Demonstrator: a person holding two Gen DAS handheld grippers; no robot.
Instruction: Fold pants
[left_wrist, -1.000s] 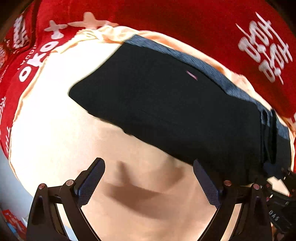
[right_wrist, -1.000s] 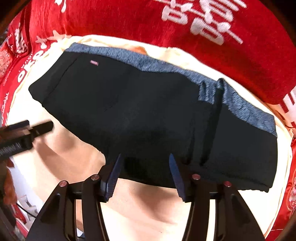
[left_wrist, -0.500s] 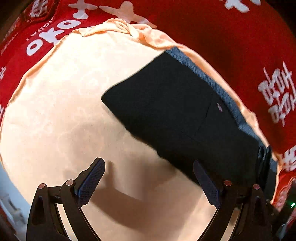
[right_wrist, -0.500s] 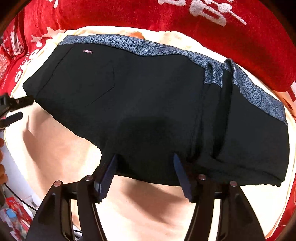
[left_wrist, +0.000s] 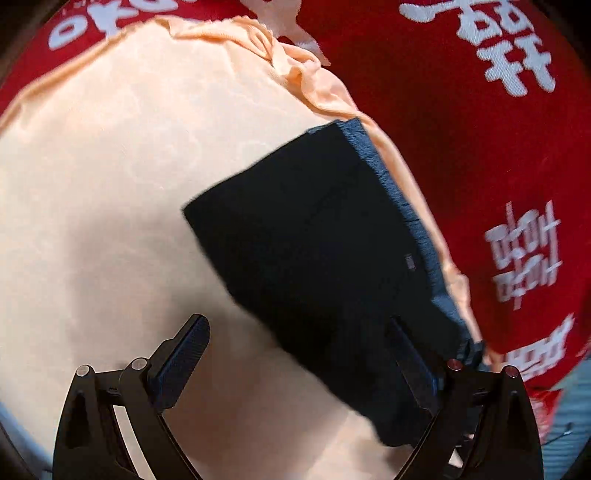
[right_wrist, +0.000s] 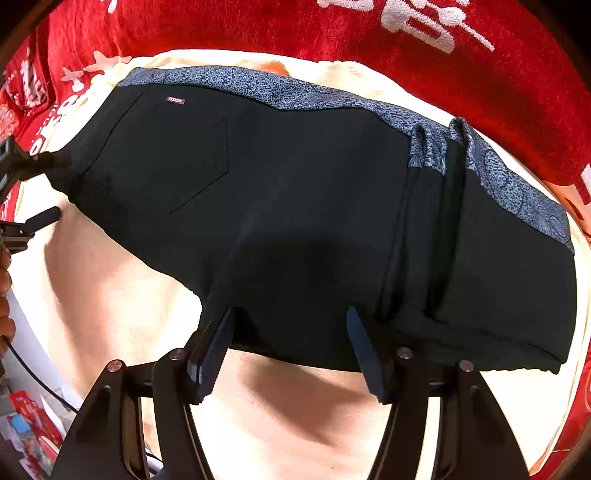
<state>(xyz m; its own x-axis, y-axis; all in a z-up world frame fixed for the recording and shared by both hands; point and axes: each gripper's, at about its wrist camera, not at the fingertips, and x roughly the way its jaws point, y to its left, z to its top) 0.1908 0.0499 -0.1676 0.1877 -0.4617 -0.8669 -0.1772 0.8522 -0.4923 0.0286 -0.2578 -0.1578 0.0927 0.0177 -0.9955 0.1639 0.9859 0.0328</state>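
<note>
Black pants (right_wrist: 295, 206) with a blue patterned waistband (right_wrist: 332, 99) lie folded on a cream cloth (right_wrist: 110, 288). In the left wrist view the pants (left_wrist: 325, 251) run from centre to lower right. My left gripper (left_wrist: 299, 354) is open, its right finger over the pants' left end, its left finger over bare cloth. It also shows at the left edge of the right wrist view (right_wrist: 37, 188), open around the pants' left corner. My right gripper (right_wrist: 291, 339) is open, its fingertips over the pants' near edge at the middle. Vertical folds (right_wrist: 436, 221) bunch right of centre.
A red blanket with white characters (left_wrist: 498, 129) surrounds the cream cloth (left_wrist: 92, 184) at the back and sides. The cloth's rim is ruffled at the back (left_wrist: 295, 62). Red packaging (right_wrist: 33, 424) lies beyond the cloth's edge at lower left.
My left gripper has swung left and come in at the pants' left end, its right finger now over the fabric. My right gripper has moved closer to the near edge.
</note>
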